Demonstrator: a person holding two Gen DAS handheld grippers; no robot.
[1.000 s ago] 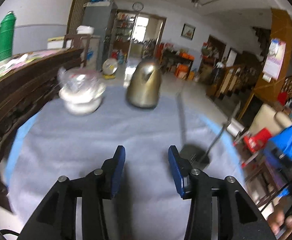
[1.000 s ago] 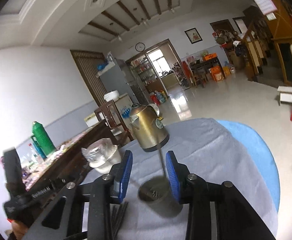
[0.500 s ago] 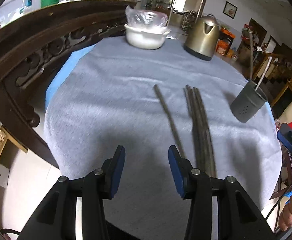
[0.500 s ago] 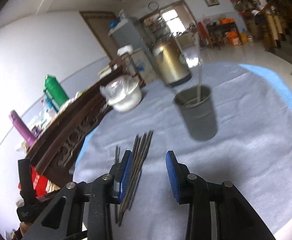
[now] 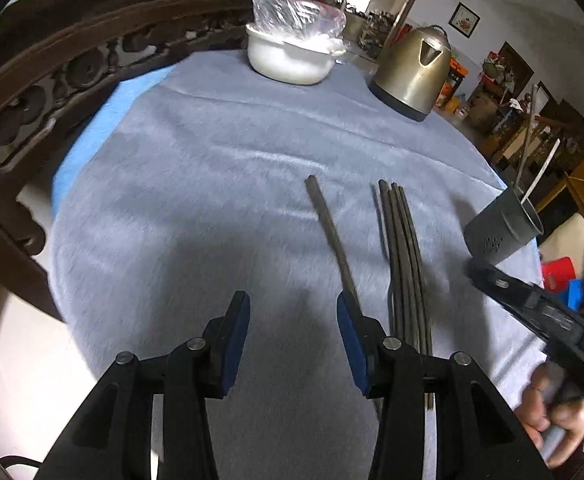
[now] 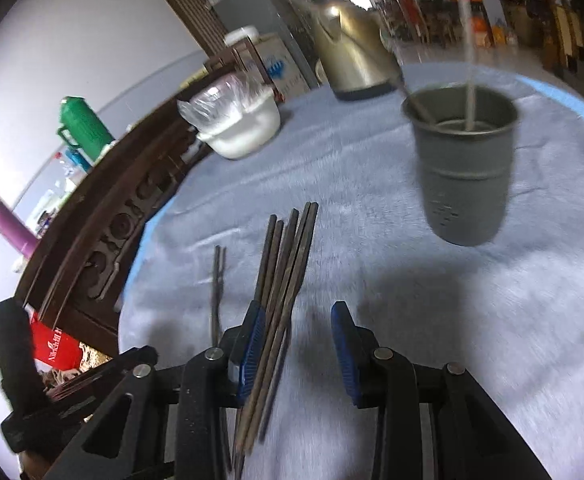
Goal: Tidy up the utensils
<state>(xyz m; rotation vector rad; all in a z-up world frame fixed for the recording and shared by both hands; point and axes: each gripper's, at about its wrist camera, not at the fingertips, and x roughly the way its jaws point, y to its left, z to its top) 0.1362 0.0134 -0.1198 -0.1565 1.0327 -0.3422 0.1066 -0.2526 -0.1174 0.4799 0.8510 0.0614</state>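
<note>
The right gripper (image 6: 298, 344) stood open and empty above the grey cloth (image 6: 432, 320); the bundle of dark chopsticks (image 6: 287, 256) lay between its fingers, hard against the left pad, long axis running from 6 o'clock toward 12, tipped slightly to 1. The left gripper (image 5: 292, 336) was likewise open, holding nothing; a single chopstick (image 5: 330, 228) ran from its right pad up toward 11 o'clock, with the bundle just beside it at 1 o'clock. The grey utensil cup (image 6: 462, 160) stood upright at 1 o'clock from the right gripper, well apart, with what looked like 2 pale sticks in it, though blur made the count unsure. The right gripper seemed nearer the bundle and aligned along it; closing across the bundle looked the likely next move.
</note>
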